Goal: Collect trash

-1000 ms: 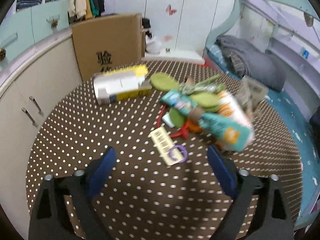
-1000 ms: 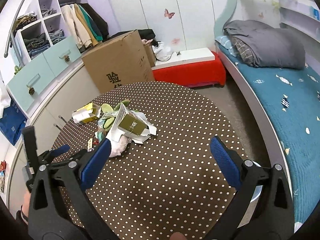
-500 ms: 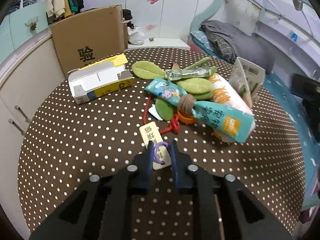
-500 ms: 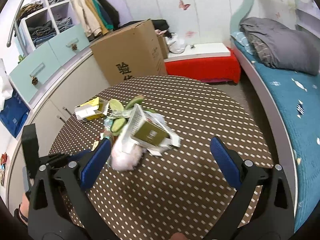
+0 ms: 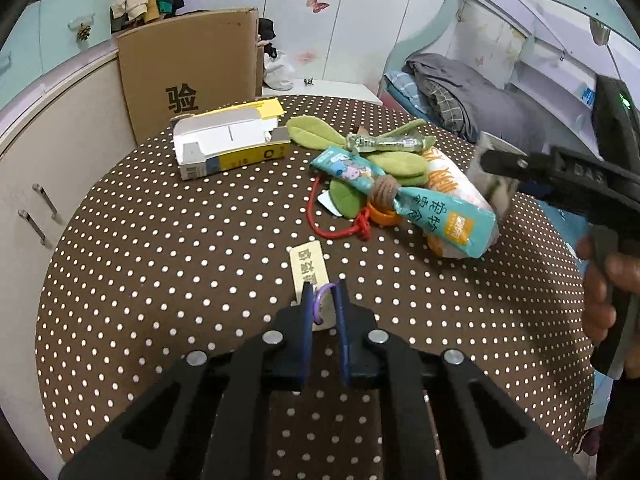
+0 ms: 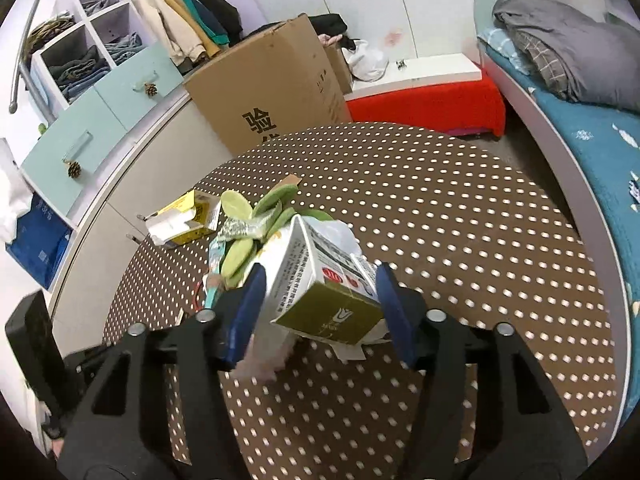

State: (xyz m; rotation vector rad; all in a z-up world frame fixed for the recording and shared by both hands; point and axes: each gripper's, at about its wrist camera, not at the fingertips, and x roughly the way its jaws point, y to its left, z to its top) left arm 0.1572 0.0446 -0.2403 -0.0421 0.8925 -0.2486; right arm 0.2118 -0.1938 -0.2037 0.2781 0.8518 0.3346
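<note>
Trash is heaped on the round dotted table (image 5: 168,248), mostly toward its far right. An olive and white carton (image 6: 320,280) is seen between the closing jaws of the right gripper (image 6: 320,300); whether the pads press it cannot be told. A pale tag (image 5: 310,270) with a purple ring (image 5: 322,300) is pinched at the near edge by the left gripper (image 5: 323,308), its jaws closing.
</note>
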